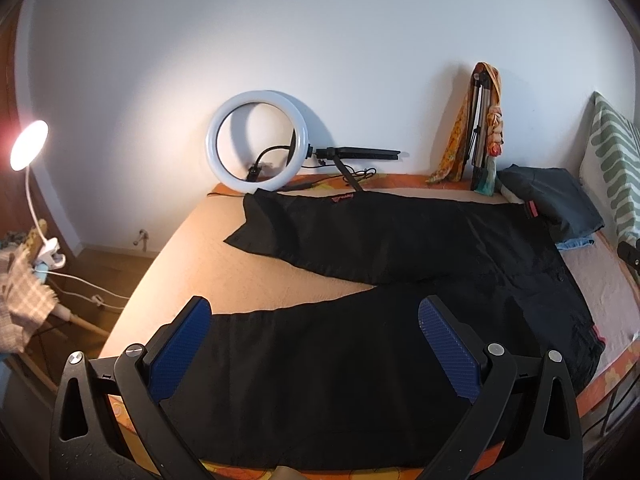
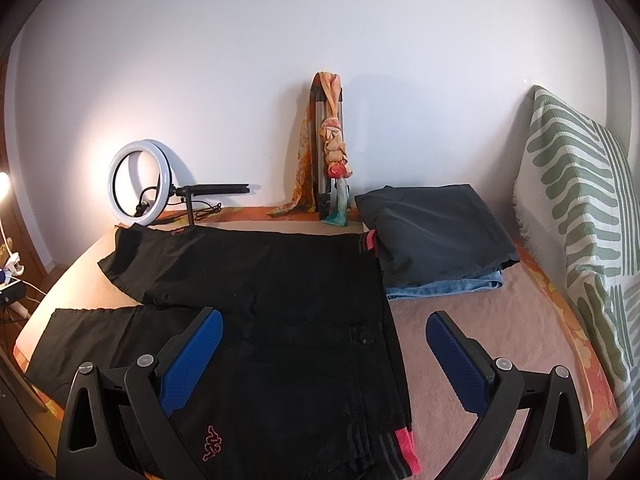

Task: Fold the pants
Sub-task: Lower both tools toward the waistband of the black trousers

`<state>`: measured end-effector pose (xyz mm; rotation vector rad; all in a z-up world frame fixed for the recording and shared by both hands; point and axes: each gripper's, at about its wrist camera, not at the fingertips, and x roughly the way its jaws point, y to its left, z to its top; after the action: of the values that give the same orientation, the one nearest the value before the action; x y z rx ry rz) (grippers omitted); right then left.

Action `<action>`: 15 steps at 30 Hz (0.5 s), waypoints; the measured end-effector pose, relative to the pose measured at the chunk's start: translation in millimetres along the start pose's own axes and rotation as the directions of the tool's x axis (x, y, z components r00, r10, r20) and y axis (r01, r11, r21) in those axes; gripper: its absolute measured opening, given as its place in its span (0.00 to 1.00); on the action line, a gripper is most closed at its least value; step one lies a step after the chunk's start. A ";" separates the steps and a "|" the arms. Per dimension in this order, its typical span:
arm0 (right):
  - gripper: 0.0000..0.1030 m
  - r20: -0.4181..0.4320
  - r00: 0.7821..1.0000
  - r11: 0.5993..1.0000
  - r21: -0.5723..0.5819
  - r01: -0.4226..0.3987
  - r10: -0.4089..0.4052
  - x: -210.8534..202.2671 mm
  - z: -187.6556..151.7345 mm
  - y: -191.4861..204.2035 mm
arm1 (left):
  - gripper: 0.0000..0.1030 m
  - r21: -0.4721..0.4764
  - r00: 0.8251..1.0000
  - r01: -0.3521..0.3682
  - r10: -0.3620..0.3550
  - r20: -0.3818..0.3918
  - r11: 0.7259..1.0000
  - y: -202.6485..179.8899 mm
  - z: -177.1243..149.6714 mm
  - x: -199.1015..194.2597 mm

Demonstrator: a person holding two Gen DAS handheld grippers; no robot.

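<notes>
Both grippers, left gripper (image 1: 315,312) and right gripper (image 2: 324,324), gape over black pants (image 2: 280,280); only right view shows waistband logo (image 2: 211,444).

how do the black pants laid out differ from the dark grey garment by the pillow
The black track pants lie spread flat with legs splayed apart; the dark grey folded garment is a compact bundle. The pants rest directly on the bed, while the grey one sits atop folded blue denim. Both are dark clothing.
</notes>
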<state>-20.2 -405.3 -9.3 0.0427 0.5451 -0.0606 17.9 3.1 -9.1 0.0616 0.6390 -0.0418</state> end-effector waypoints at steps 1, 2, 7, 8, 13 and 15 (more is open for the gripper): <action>1.00 -0.003 1.000 1.000 0.000 -0.001 0.001 1.9 1.3 -0.7 | 1.00 -0.005 1.000 -0.002 0.002 0.001 1.000 1.2 1.5 1.3; 1.00 -0.005 1.000 1.000 -0.001 -0.005 0.005 3.9 2.3 -1.3 | 1.00 -0.010 1.000 -0.002 0.002 0.001 1.000 2.4 3.1 2.5; 1.00 -0.006 0.999 0.999 -0.008 -0.049 0.049 16.1 5.9 -3.8 | 1.00 -0.034 1.000 0.017 -0.017 -0.003 0.999 9.9 8.0 12.1; 1.00 -0.008 0.999 0.999 -0.012 -0.049 0.049 18.7 5.7 -3.6 | 1.00 -0.038 1.000 0.009 -0.009 -0.008 0.999 11.6 9.2 15.8; 1.00 0.030 0.996 0.996 -0.023 -0.081 0.082 31.9 8.9 -5.1 | 1.00 0.007 0.999 -0.035 0.035 -0.031 0.999 13.2 19.2 30.2; 1.00 0.005 0.994 0.992 -0.052 -0.112 0.112 42.3 17.5 -1.6 | 1.00 0.024 0.998 -0.051 0.052 -0.034 0.998 15.7 26.8 36.3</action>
<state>24.8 -409.9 -16.3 0.0229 0.5354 0.0626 63.9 16.1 -8.6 0.1012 0.6709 0.0020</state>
